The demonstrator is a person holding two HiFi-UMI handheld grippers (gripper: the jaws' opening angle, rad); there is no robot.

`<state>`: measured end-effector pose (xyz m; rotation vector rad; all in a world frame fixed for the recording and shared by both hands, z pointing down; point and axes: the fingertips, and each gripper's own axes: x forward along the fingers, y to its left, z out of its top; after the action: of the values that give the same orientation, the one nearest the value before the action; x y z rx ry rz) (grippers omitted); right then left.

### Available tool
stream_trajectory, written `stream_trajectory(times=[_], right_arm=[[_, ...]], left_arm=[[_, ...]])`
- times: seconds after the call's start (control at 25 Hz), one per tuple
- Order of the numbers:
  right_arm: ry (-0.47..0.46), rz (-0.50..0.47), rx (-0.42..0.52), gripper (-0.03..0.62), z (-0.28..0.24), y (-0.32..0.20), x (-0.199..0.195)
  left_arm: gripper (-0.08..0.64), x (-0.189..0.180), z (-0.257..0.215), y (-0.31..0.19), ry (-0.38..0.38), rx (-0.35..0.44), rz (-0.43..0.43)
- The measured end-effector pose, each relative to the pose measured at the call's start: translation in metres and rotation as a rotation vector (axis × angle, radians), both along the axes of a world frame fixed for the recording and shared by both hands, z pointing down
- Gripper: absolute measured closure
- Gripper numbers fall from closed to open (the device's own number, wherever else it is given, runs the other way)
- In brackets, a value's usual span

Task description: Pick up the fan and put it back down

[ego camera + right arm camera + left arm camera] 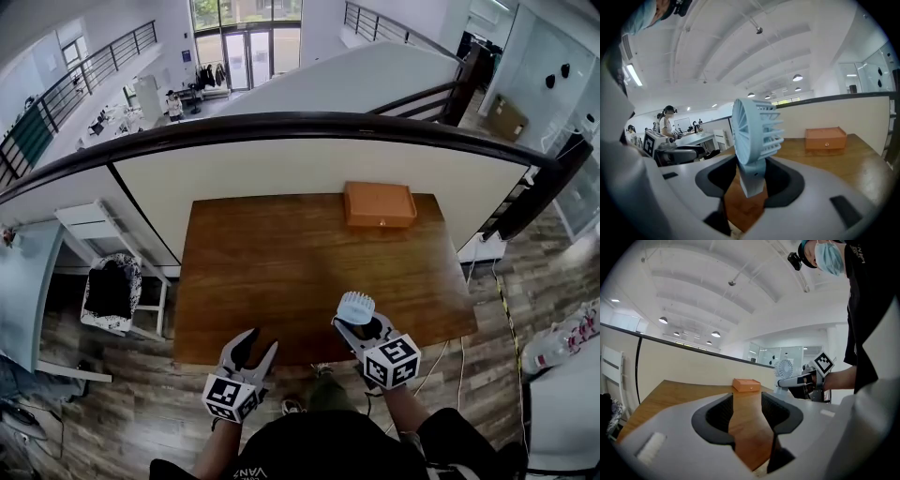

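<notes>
Pale blue plastic marks the fan [754,136], which stands upright with its stubby handle pinched between the jaws of the right gripper [359,323]. Its round grilled head rises clear above the jaws. In the head view the fan sits right of centre in the lower part of the frame, over the near edge of the wooden table [281,272]. In the right gripper view bare wood shows under the handle's lower end.

The left gripper [261,342] is at the lower left of the head view, at the table's near edge and well apart from the fan. Its jaws are spread, and only the tabletop shows between them in the left gripper view.

An orange box [379,204] lies at the table's far edge, upper right of centre, close against the pale wall panel under a dark curved railing [281,122].
</notes>
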<state>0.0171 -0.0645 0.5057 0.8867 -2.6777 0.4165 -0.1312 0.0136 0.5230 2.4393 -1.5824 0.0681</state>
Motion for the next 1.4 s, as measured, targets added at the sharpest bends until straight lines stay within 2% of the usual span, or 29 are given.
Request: stream_trajectory(times=[0.16,0.4,0.64,0.8,1.08,1.4], right_arm=[[0.006,-0.027,0.007,0.405,-0.003,0.013,-0.002],[0.020,-0.128,0.030,0.405,-0.007,0.031,-0.019],[0.047,-0.232,0.036,0.405,-0.004,0.042,-0.038],[0.067,-0.304,0.035,0.405,0.001,0.049,-0.050],[0.108,-0.461,0.057,0.405,0.011,0.067,-0.067],[0.090,-0.558,0.069,0.405,0.012,0.075,-0.074]], left_arm=[[0.368,0.004,-0.004,0.009,0.007,0.015,0.039],[0.362,0.014,-0.022,0.014,0.027,0.059,0.122],[0.307,0.040,-0.035,0.007,0.021,0.123,0.266],[0.287,0.058,-0.046,0.001,0.043,0.121,0.348],[0.270,0.077,-0.055,-0.010,0.012,0.146,0.520],[0.270,0.093,-0.064,-0.024,0.046,0.133,0.605]])
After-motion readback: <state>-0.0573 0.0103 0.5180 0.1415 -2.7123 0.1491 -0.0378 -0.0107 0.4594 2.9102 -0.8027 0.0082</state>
